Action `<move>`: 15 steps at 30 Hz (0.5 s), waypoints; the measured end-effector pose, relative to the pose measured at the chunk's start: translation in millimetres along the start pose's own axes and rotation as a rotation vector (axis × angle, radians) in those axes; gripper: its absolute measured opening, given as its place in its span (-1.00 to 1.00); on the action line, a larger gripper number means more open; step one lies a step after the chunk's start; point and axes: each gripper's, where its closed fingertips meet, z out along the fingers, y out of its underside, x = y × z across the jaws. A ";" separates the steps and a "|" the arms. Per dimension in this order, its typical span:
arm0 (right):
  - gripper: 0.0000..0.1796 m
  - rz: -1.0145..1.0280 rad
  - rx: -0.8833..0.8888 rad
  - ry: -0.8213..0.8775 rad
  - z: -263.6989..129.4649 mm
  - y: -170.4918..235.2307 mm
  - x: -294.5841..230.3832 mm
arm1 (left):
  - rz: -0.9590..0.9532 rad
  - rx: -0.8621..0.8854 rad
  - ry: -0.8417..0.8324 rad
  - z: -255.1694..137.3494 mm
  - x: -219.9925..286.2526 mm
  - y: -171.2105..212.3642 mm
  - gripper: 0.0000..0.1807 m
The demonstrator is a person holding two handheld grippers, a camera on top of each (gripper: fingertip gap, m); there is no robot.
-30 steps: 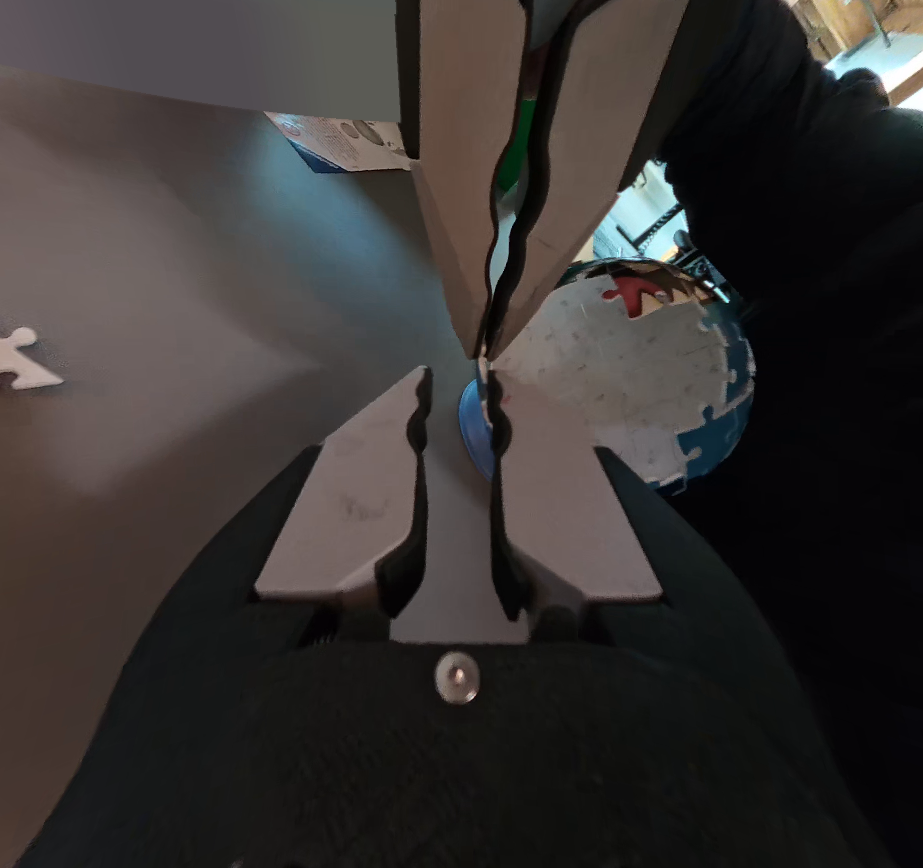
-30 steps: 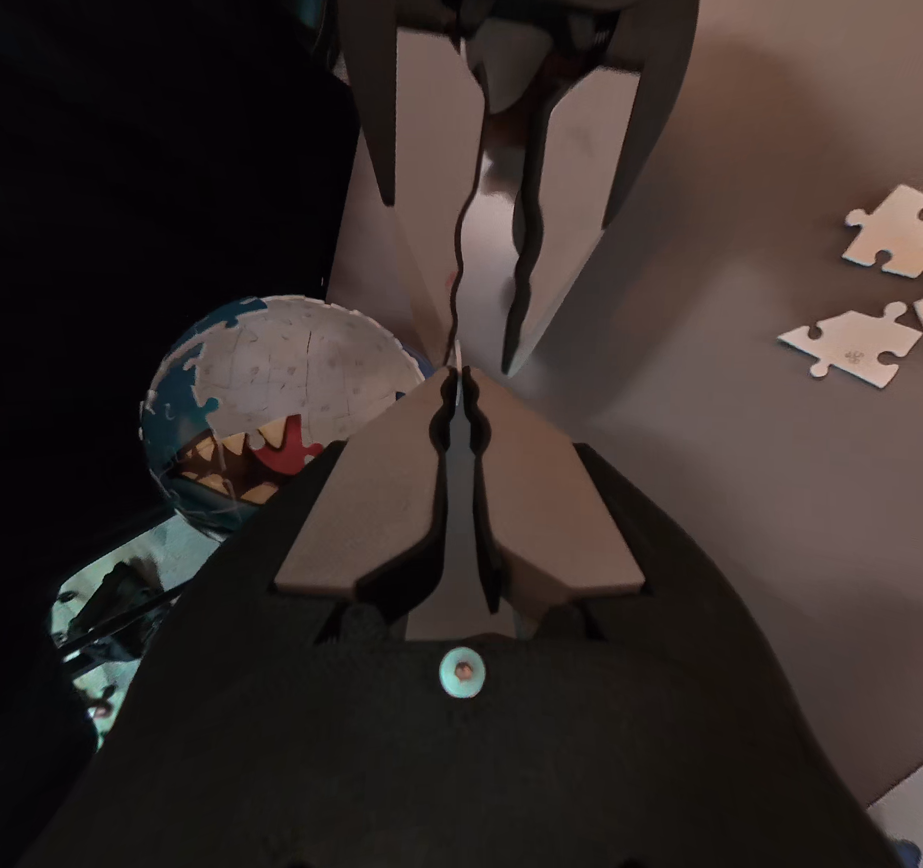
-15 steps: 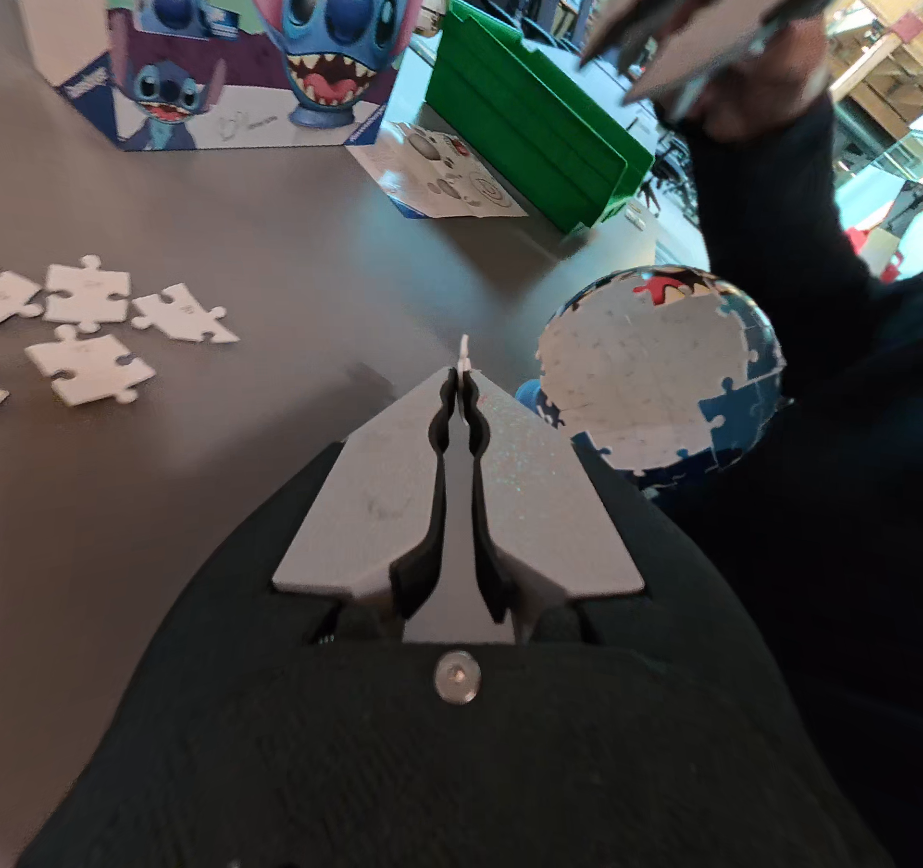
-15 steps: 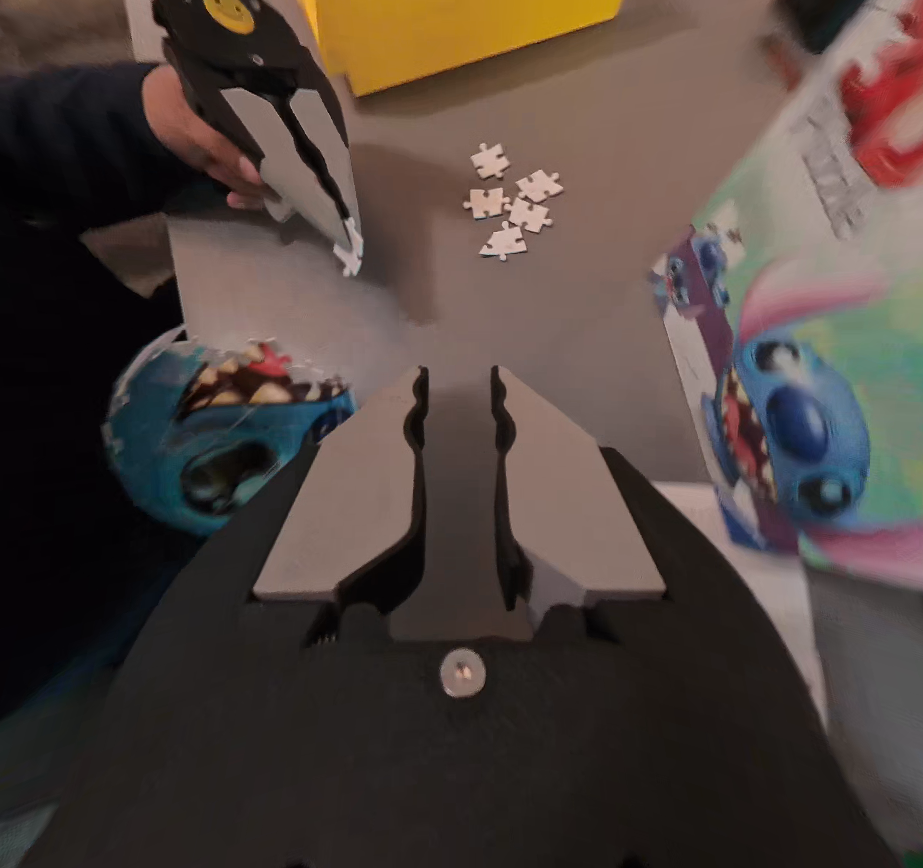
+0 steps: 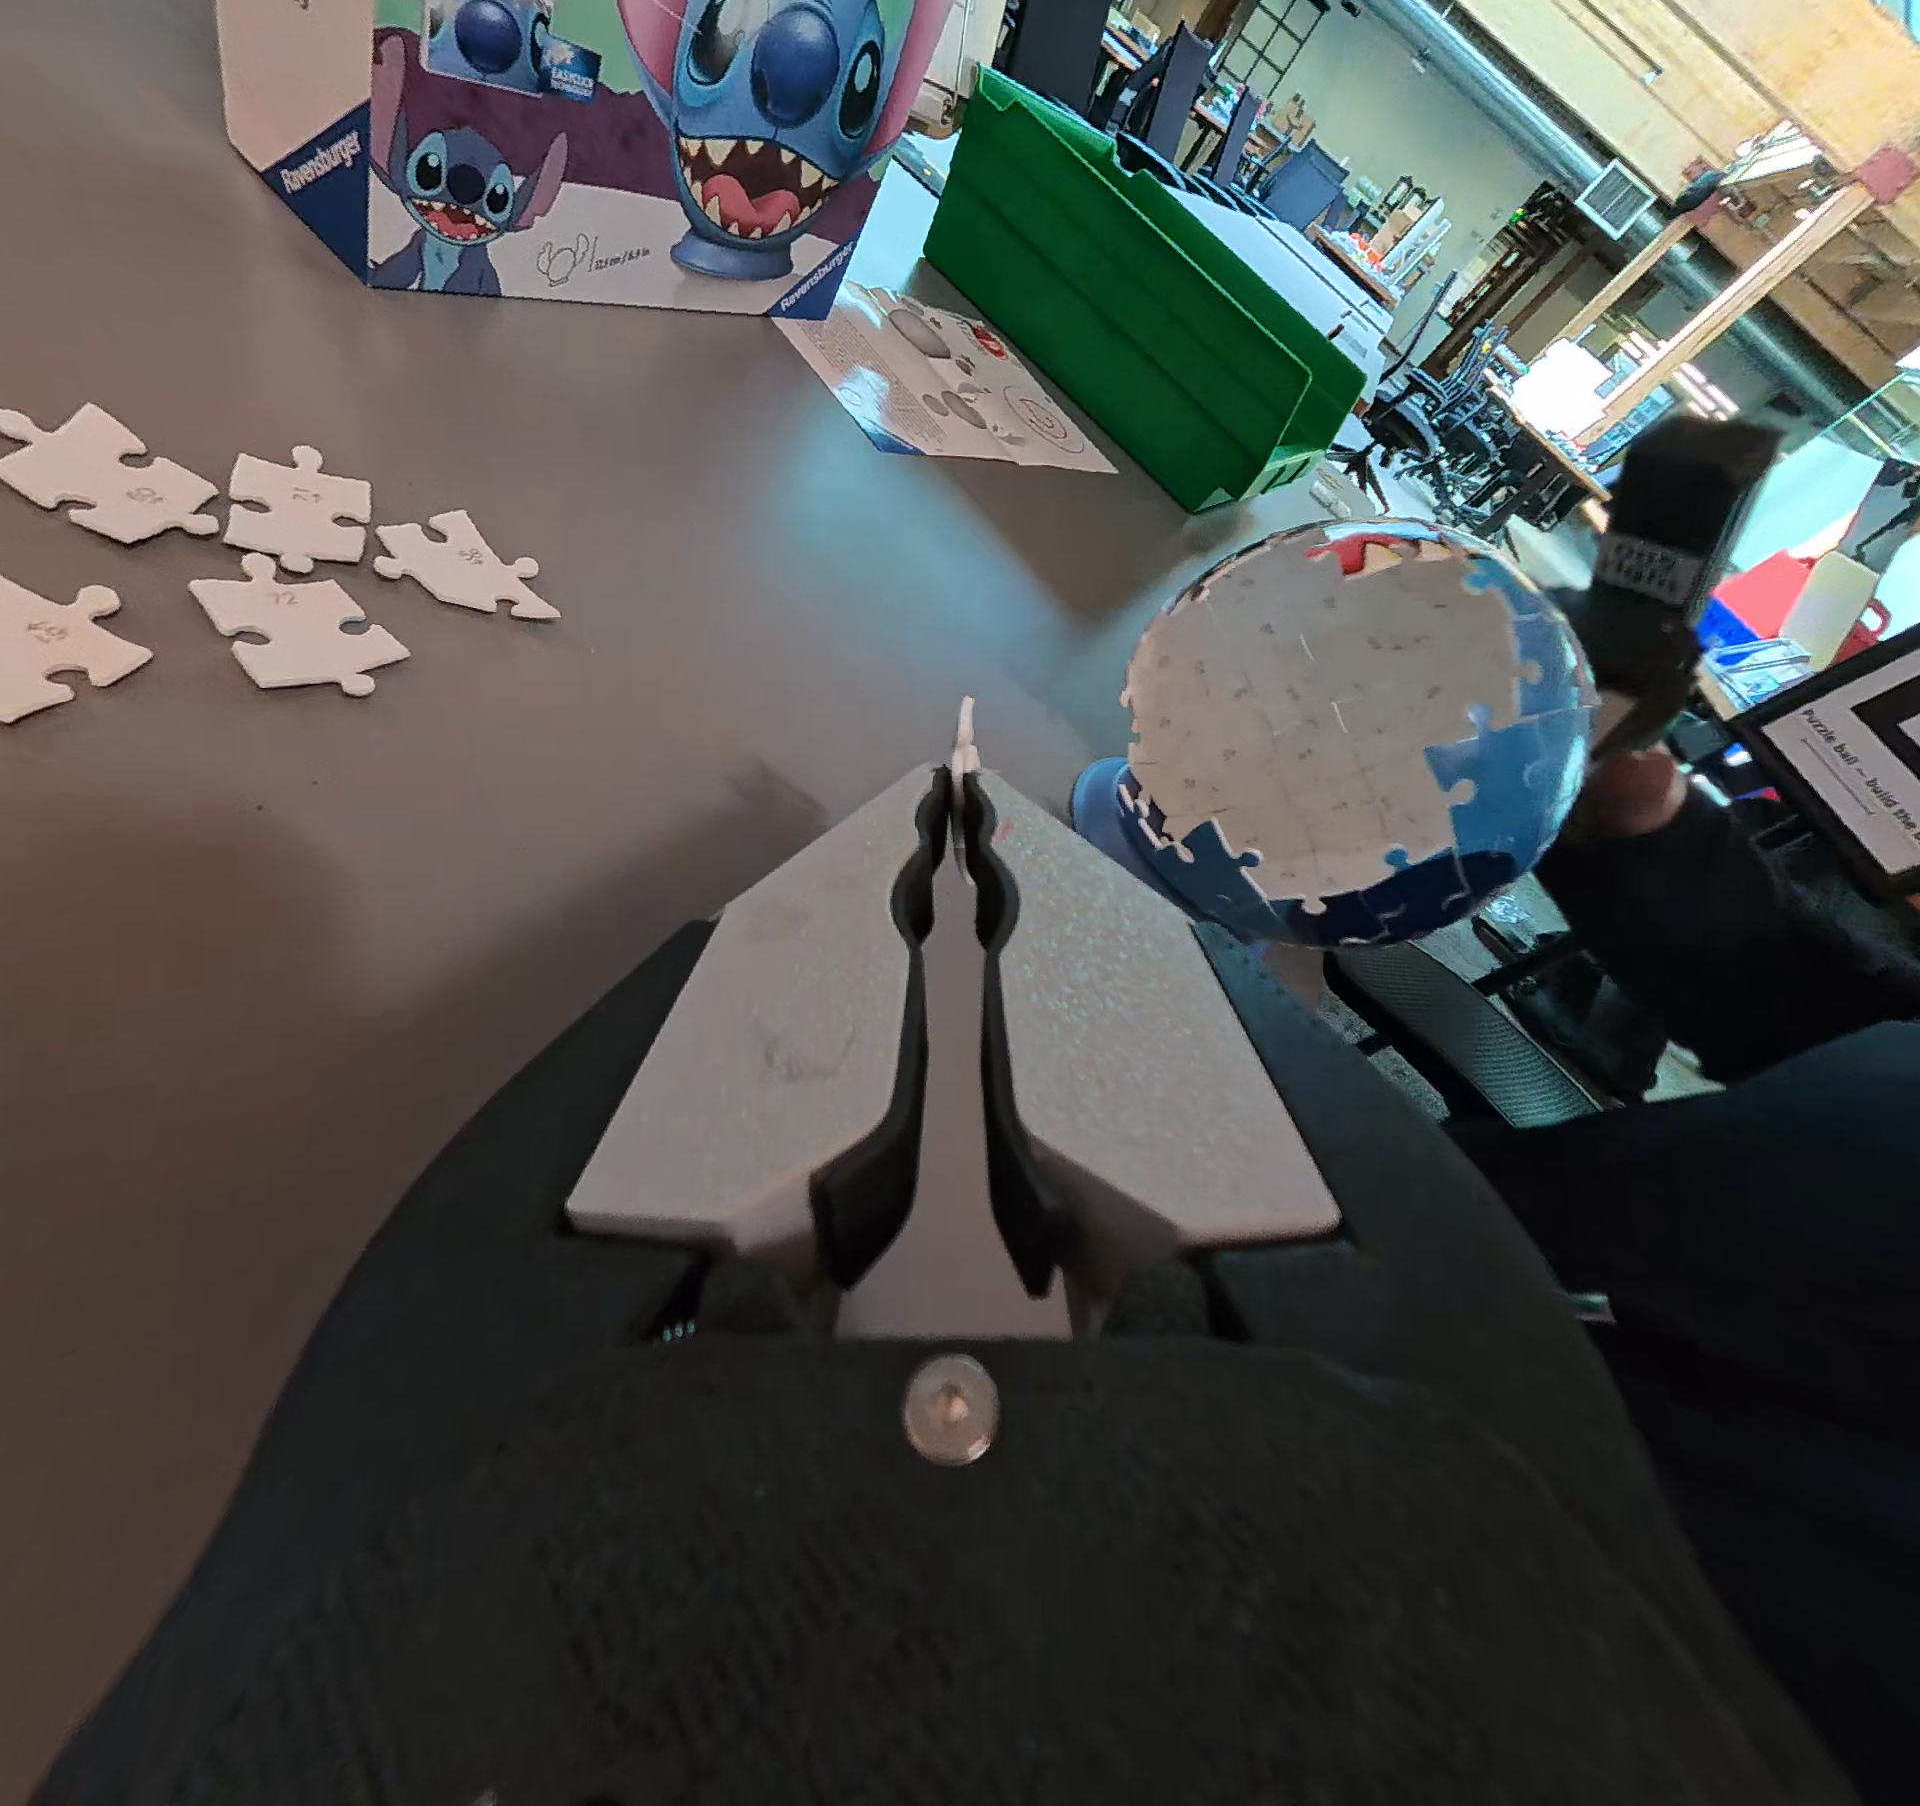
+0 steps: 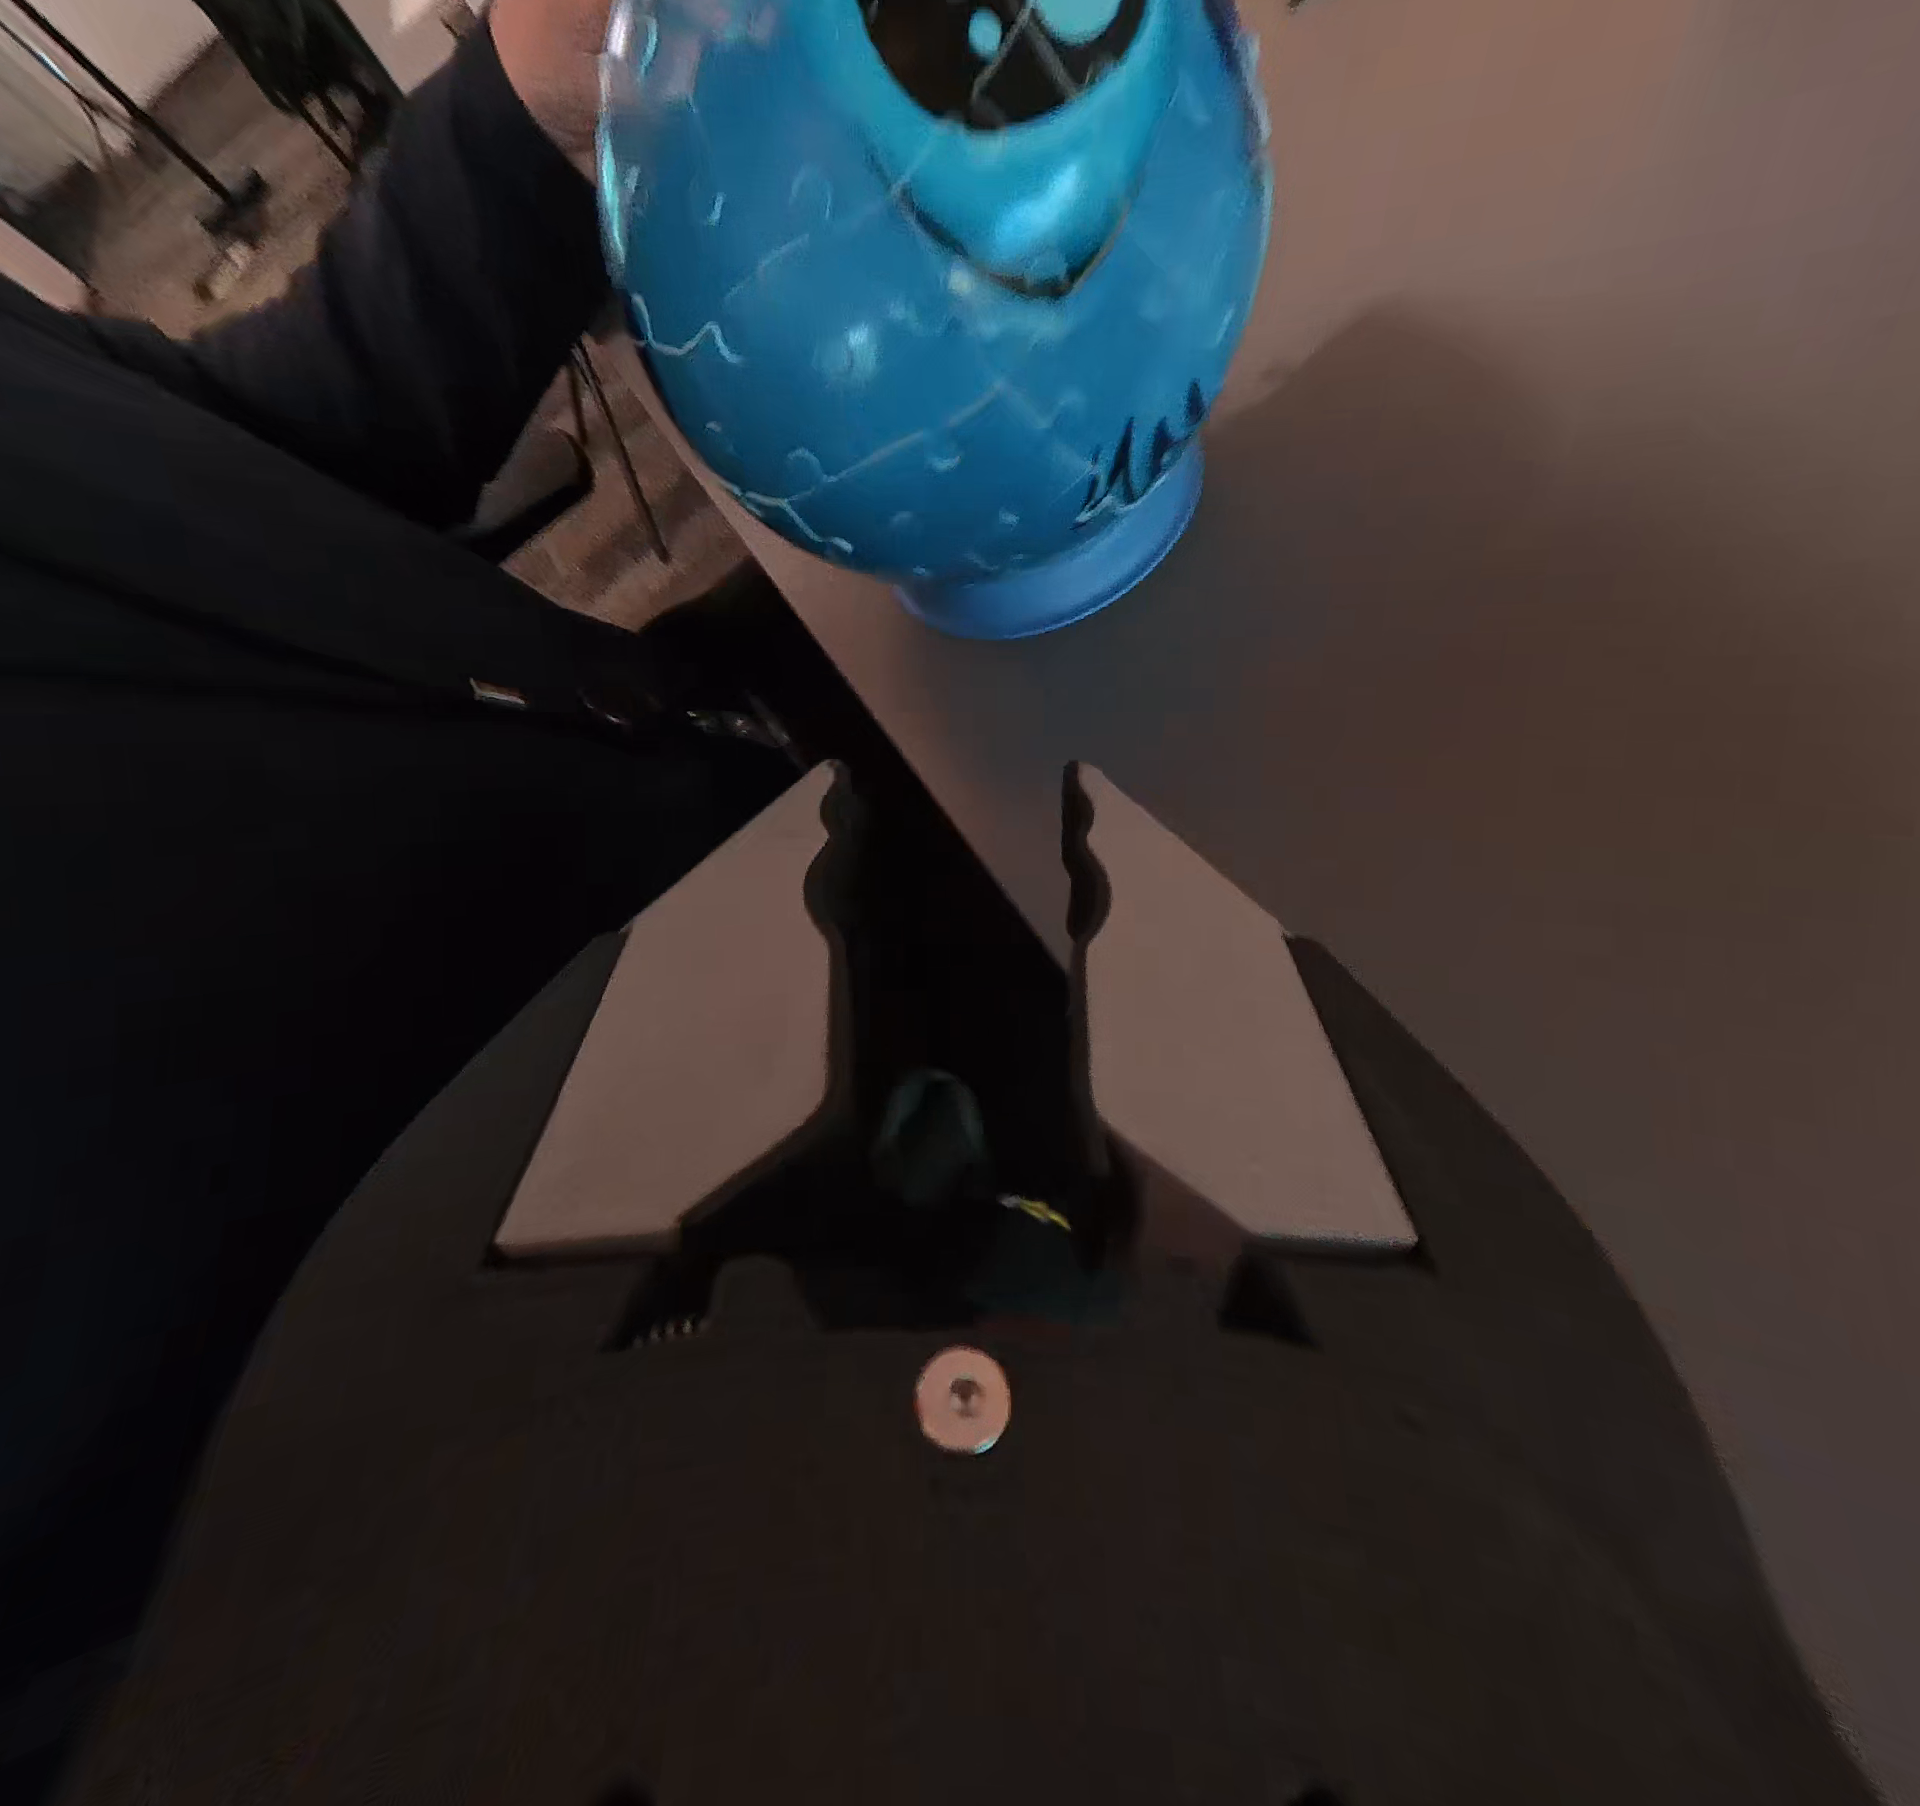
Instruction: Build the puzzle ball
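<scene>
The part-built puzzle ball (image 5: 1340, 728) sits on its blue base at the table's near right edge, white inside faces toward me, with an open gap. It also shows blue and blurred in the right wrist view (image 6: 935, 281). My left gripper (image 5: 963, 788) is shut on a white puzzle piece (image 5: 965, 733) held edge-on, left of the ball and above the table. My right gripper (image 6: 951, 780) is open and empty, below the ball at the table edge; it shows dark beyond the ball in the left wrist view (image 5: 1662, 551). Several loose white pieces (image 5: 291, 572) lie at the left.
The puzzle's picture box (image 5: 623, 83) stands at the back left. A leaflet (image 5: 945, 395) lies beside a green bin (image 5: 1122, 302) behind the ball. A framed sign (image 5: 1860, 759) is at the right. A dark sleeve (image 6: 312, 613) fills the left of the right wrist view. The left gripper's tips are roughly 25 cm from the right gripper's.
The right gripper passed the piece to the left, opened and swung away to below the ball. The left gripper closed on the piece and has held still since.
</scene>
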 end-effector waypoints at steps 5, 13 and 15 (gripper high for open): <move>-0.51 0.177 0.212 -0.068 18.6 -6.4 -11.3 | 0.002 -0.023 -0.041 11.6 -11.2 -3.8 -1.00; -0.52 0.091 0.196 0.031 46.1 1.9 -21.5 | 0.069 -0.127 -0.041 49.7 -11.0 -6.5 -1.00; -0.50 0.030 0.188 0.071 51.8 0.4 -24.0 | 0.075 -0.138 -0.040 54.5 -12.0 -7.7 -1.00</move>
